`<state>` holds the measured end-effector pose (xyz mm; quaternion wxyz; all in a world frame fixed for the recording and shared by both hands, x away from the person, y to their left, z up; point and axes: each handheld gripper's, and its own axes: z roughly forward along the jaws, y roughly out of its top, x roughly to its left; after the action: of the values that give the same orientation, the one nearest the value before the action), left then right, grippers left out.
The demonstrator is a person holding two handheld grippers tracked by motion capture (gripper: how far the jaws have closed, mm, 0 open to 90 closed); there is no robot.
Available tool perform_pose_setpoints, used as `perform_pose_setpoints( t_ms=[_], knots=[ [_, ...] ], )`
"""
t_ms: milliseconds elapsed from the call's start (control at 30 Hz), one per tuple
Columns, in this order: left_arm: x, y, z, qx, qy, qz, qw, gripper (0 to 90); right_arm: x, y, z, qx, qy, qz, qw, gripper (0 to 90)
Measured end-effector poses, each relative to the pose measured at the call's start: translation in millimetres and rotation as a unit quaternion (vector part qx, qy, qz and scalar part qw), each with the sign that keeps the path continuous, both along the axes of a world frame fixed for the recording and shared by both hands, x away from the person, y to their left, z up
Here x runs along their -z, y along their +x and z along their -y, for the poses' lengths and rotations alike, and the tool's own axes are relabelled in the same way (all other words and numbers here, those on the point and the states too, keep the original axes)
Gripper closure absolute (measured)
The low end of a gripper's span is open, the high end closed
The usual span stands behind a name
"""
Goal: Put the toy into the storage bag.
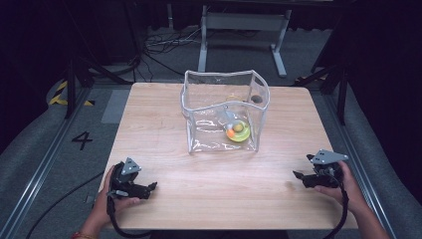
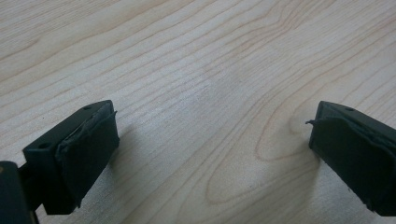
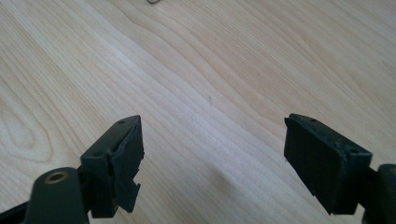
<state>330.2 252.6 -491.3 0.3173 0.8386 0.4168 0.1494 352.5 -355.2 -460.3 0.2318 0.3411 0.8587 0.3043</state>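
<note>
A clear plastic bag (image 1: 225, 110) with white edging stands upright at the middle back of the wooden table (image 1: 209, 174). Inside it lie a yellow-green ring-shaped toy (image 1: 239, 133) with an orange ball (image 1: 231, 133), and a small dark round thing (image 1: 256, 98) sits near its far right corner. My left gripper (image 1: 149, 188) rests at the table's front left, held by a hand, and is open; its view looks down at bare wood between the jaws (image 2: 210, 140). My right gripper (image 1: 300, 175) sits at the front right, also open over bare wood (image 3: 212, 149).
Table edges lie close behind both hands. Beyond the far edge stand a grey metal frame (image 1: 244, 30), cables on the floor and dark stands. A floor mark "4" (image 1: 82, 139) lies to the left.
</note>
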Motion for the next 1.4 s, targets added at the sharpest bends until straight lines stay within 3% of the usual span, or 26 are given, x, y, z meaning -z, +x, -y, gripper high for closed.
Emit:
perform_pose_setpoints(
  t_ms=[433,633,800,900,1400],
  knots=[
    [0.3,-0.3,0.4,-0.002,-0.004,-0.002,1.0,1.7,25.9,-21.3,19.9,0.025,0.04,-0.015,0.9988,17.6],
    [0.1,-0.2,0.3,-0.002,-0.002,-0.001,1.0,1.7,34.4,-31.0,29.2,0.054,0.082,-0.02,0.9949,17.5],
    [0.0,-0.3,0.4,-0.005,0.001,0.002,1.0,1.6,34.7,-32.7,31.4,0.059,0.086,-0.025,0.9942,16.7],
    [0.0,-0.2,0.4,-0.005,0.001,0.002,1.0,1.6,34.9,-31.0,33.6,0.062,0.098,-0.045,0.9922,16.5],
    [0.0,-0.3,0.4,-0.005,0.001,0.002,1.0,1.5,35.3,-30.9,31.5,0.077,0.094,-0.043,0.9916,12.8]
  ],
)
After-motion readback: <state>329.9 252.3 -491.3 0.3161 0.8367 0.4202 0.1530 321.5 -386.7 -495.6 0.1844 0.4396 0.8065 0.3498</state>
